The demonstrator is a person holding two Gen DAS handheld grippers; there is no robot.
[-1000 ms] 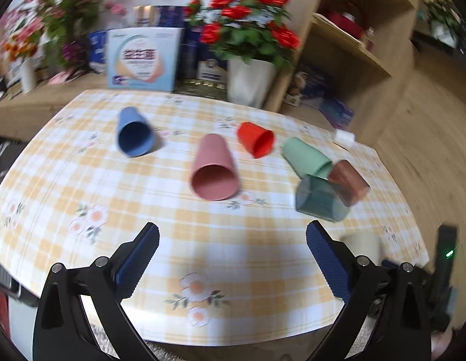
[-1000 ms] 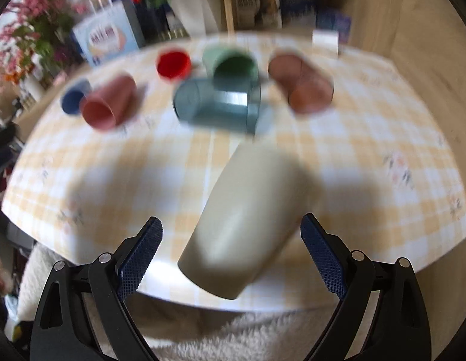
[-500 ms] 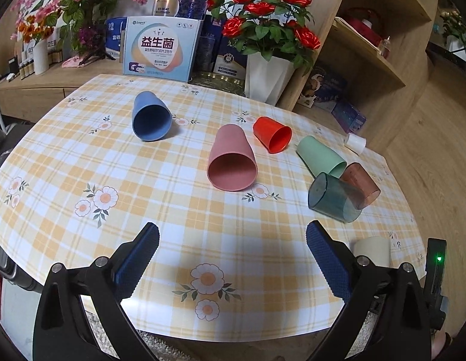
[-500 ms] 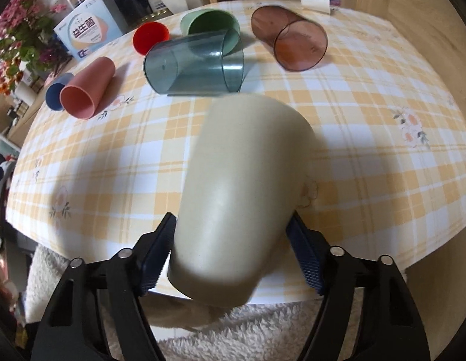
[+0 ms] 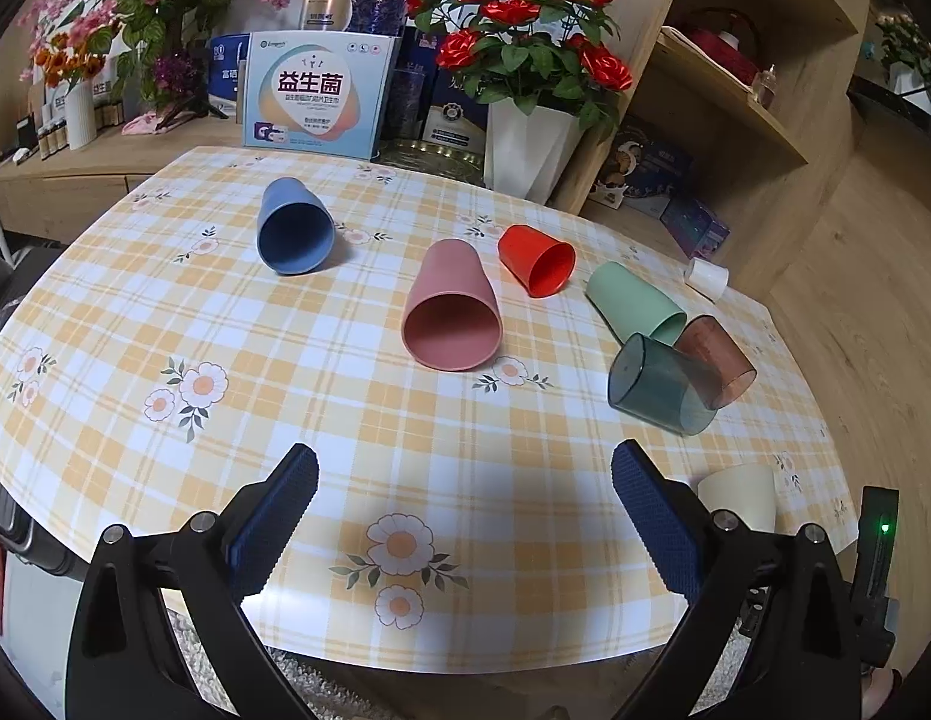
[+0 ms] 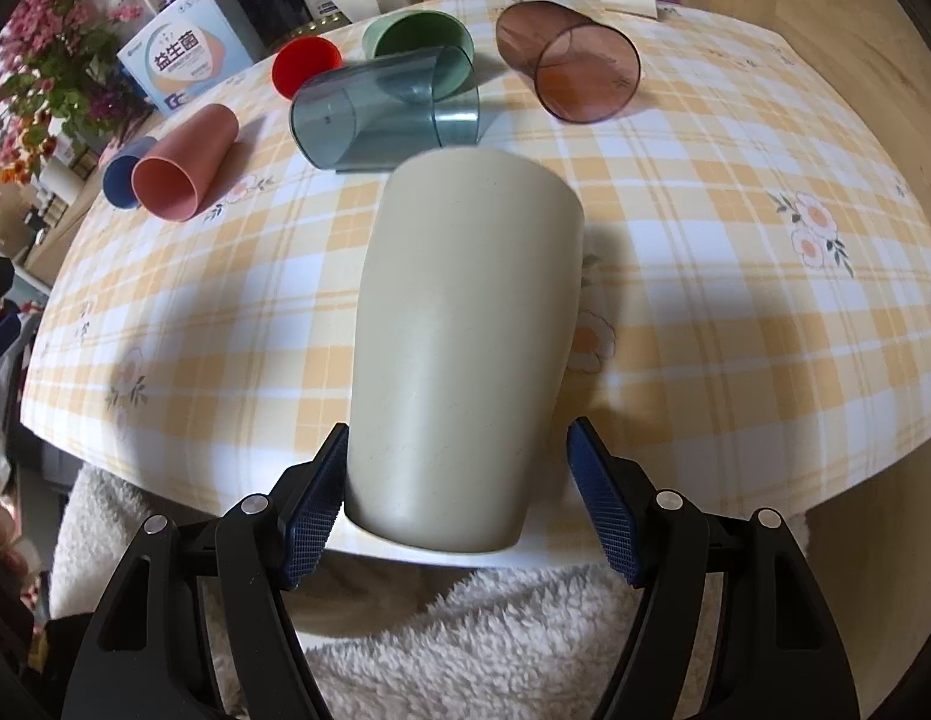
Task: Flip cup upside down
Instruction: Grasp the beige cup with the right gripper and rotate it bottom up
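Observation:
A cream cup stands upside down on the checked tablecloth near the front edge. My right gripper is around its upper end; the left pad touches it, and a gap shows at the right pad. The cup also shows in the left wrist view at the table's right front corner. My left gripper is open and empty above the front of the table.
Several cups lie on their sides: blue, pink, red, green, clear teal, clear brown. A small white cup lies at the far right edge. Boxes, a rose vase and shelves stand behind.
The cream cup has gone from tilted to standing upside down on the table. My right gripper's fingers closed in around it, then the right pad drew off. The left gripper stays put.

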